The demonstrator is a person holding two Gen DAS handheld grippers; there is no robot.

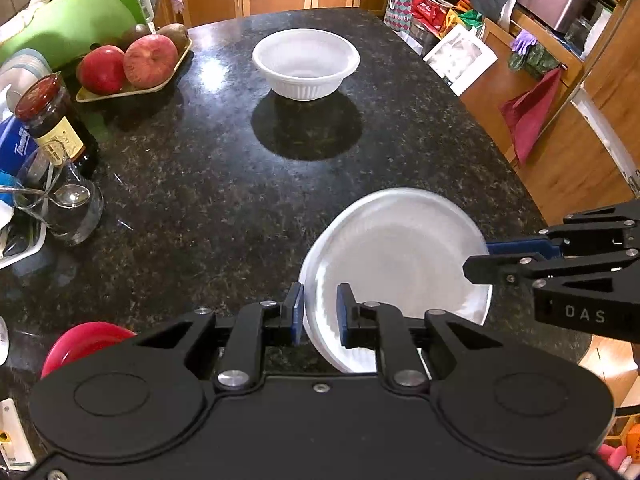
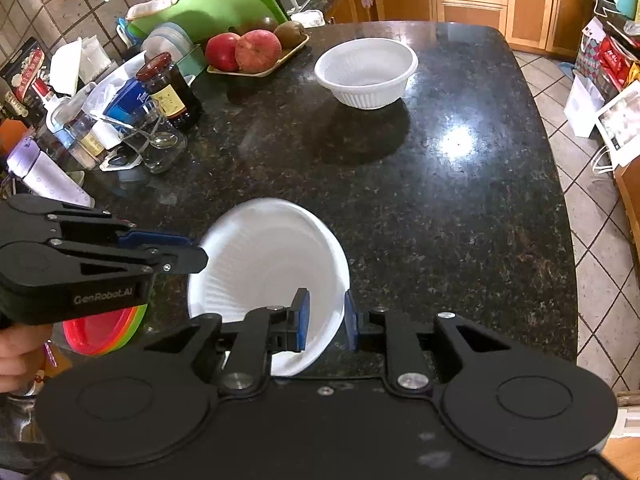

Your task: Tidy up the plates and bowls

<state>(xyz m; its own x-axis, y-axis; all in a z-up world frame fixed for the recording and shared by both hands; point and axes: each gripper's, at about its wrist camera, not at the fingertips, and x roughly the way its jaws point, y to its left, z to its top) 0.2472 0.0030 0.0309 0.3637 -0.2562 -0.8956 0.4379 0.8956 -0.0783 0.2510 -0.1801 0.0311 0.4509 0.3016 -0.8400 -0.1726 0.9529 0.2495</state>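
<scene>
A white paper plate (image 1: 400, 248) hangs tilted just above the near part of the black granite counter (image 1: 208, 184) and looks blurred. My left gripper (image 1: 319, 310) is shut on the plate's near-left rim, one blue pad on each face. My right gripper (image 2: 326, 318) straddles the plate (image 2: 264, 256) at the opposite rim, jaws slightly apart and open, pads not pressing. Each gripper shows from the side in the other's view: the right gripper (image 1: 478, 258) and the left gripper (image 2: 196, 250). A white ribbed bowl (image 1: 306, 64) stands empty at the counter's far middle.
Stacked red, orange and green plates (image 2: 102, 330) sit at the near left edge. Along the left are a fruit tray (image 1: 132, 64), a dark jar (image 1: 56, 124), a glass with a spoon (image 1: 72, 208) and a green cutting board (image 1: 76, 12). A hand (image 2: 16, 348) holds the left gripper.
</scene>
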